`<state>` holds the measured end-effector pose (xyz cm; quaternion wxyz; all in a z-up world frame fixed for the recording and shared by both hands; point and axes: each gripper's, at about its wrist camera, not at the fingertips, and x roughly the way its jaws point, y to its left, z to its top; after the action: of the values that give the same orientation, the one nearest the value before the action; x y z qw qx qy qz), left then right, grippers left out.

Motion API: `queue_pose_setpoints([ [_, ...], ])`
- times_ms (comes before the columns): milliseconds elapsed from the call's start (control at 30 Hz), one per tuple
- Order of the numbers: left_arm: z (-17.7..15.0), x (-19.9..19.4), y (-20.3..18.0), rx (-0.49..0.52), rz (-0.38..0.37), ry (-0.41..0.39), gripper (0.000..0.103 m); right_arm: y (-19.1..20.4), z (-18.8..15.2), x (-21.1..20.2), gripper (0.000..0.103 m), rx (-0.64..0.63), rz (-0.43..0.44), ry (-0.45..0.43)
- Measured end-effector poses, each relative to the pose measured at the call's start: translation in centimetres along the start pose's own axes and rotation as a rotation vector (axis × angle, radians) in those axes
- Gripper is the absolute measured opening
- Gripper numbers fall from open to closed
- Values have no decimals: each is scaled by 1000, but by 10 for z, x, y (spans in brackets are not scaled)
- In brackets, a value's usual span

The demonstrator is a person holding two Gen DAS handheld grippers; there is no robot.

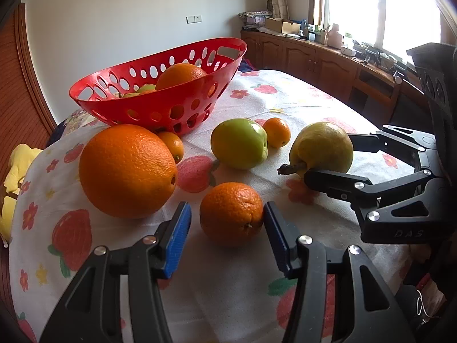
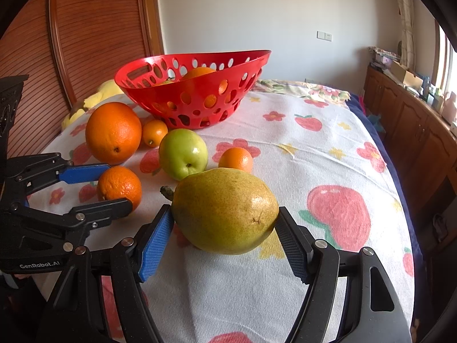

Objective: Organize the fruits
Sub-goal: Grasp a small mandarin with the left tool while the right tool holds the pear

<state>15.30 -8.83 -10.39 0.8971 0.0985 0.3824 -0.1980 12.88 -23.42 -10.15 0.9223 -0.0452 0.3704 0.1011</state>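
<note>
A red perforated basket (image 1: 160, 105) (image 2: 194, 100) stands at the back of the table with an orange (image 1: 182, 75) and other fruit inside. On the cloth lie a large orange (image 1: 127, 171) (image 2: 113, 133), a green apple (image 1: 239, 143) (image 2: 182, 153), two kumquats (image 1: 276, 132) (image 1: 172, 144), a small orange (image 1: 231, 214) (image 2: 119, 187) and a yellow pear (image 1: 322, 148) (image 2: 225, 210). My left gripper (image 1: 227, 217) (image 2: 114, 184) is open around the small orange. My right gripper (image 2: 225, 220) (image 1: 328, 157) is open, its pads (image 2: 158, 233) touching or nearly touching the pear's sides.
The table (image 2: 328, 154) has a white cloth printed with fruit and flowers. A yellow soft toy (image 1: 14, 171) lies off its left edge. Wooden cabinets (image 1: 314, 60) run under the window at the right. A wooden slatted door (image 2: 85, 43) is behind at the left.
</note>
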Motion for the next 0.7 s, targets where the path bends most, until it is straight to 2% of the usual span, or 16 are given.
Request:
queue_pose_setpoints([
  [167, -5, 5, 1, -3, 5, 15, 46, 0, 0, 0, 74, 0, 0, 0],
  [433, -9, -3, 3, -10, -12, -7, 44, 0, 0, 0, 74, 1, 0, 0],
  [700, -3, -27, 5, -20, -32, -61, 45, 0, 0, 0, 74, -1, -1, 0],
])
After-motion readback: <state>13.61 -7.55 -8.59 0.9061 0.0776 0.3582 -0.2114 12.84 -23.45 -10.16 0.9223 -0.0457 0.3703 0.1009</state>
